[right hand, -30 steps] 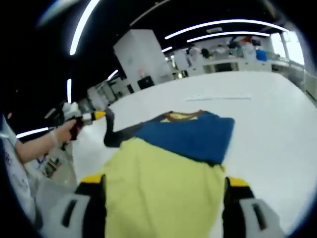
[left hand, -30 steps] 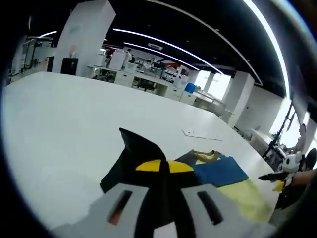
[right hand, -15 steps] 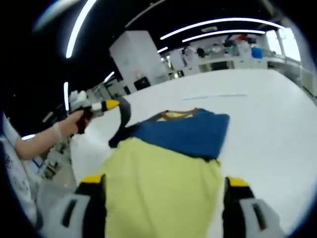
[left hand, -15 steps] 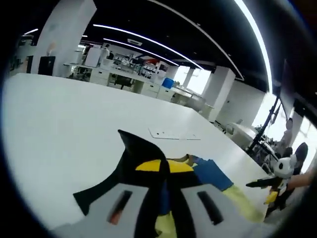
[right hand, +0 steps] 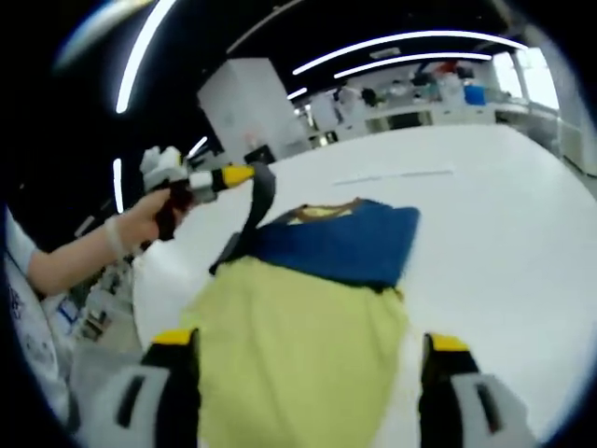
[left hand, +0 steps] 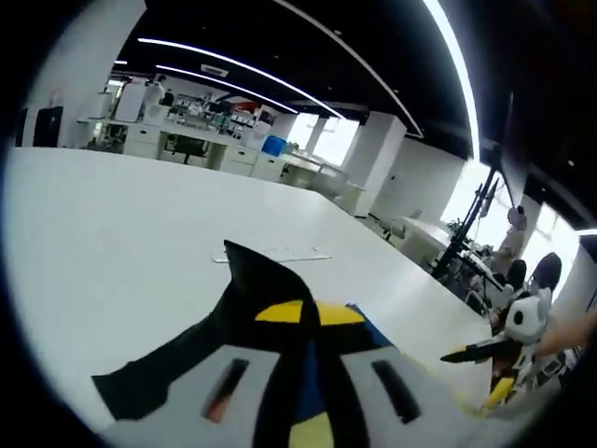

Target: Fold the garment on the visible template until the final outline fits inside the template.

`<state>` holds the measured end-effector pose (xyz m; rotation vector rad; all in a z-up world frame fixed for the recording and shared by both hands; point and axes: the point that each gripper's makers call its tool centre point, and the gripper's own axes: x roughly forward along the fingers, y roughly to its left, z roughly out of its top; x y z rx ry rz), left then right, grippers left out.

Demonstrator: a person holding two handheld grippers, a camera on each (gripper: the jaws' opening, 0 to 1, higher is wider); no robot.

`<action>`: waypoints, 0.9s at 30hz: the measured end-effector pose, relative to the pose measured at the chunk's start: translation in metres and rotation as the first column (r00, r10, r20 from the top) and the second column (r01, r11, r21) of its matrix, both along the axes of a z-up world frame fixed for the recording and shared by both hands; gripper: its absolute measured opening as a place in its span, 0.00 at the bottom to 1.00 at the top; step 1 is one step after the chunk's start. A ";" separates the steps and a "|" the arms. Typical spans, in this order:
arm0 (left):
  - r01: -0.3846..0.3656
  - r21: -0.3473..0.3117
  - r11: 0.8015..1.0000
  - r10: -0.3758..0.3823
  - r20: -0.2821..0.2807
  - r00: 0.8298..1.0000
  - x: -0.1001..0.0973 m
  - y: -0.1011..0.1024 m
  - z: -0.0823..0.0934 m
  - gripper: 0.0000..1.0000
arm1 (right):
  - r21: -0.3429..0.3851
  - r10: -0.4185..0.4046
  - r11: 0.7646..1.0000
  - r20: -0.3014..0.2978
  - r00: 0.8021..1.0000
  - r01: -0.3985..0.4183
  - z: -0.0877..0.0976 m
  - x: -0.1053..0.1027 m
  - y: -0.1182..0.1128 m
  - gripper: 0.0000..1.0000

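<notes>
I have the left tool [right hand: 241,175] pinched on the garment's black sleeve [right hand: 254,210], lifted off the white tabletop [right hand: 494,215]. My right tool [right hand: 303,359] stands wide, garment [right hand: 308,308] between its jaws, gripping nothing. Next: carry the sleeve inward across the body.

big open room, dark ceiling with long light strips [left hand: 233,65]. wide white table [left hand: 112,233] up front, white pillar [right hand: 250,105] far back, desks [left hand: 187,145] along the far wall, bright windows [left hand: 331,140] behind them.
</notes>
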<state>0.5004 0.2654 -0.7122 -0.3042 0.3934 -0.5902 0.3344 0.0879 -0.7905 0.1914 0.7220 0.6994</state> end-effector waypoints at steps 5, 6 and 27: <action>0.072 -0.010 0.997 -0.072 -0.001 0.997 0.000 -0.040 0.000 0.00 | -0.004 -0.010 1.000 -0.005 1.000 0.010 -0.001 -0.001 -0.005 0.99; 0.091 -0.012 0.996 -0.091 -0.003 0.996 -0.001 -0.048 -0.001 0.00 | -0.004 -0.013 1.000 -0.006 1.000 0.013 -0.002 -0.002 -0.006 0.99; 0.422 0.045 0.905 -0.417 -0.094 0.904 -0.062 -0.179 -0.055 0.00 | 0.003 -0.070 0.998 -0.047 0.996 0.070 -0.013 -0.018 -0.020 0.99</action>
